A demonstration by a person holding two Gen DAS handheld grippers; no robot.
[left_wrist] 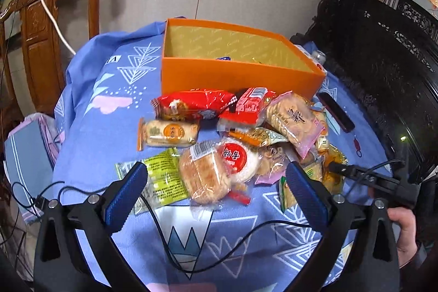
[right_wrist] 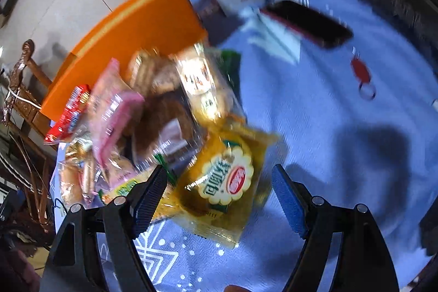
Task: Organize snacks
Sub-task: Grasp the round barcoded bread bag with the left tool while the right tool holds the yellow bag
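Right wrist view: we hold our right gripper (right_wrist: pixel 219 199) wide open around the yellow snack packet (right_wrist: pixel 221 185), gripping nothing, ready to carry it to the orange box (right_wrist: pixel 131 26).

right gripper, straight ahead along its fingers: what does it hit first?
Most likely the yellow cookie packet: it lies between the open fingers of the right gripper, at the near edge of the snack pile on the blue cloth. The frame is motion-blurred, so depth is uncertain.
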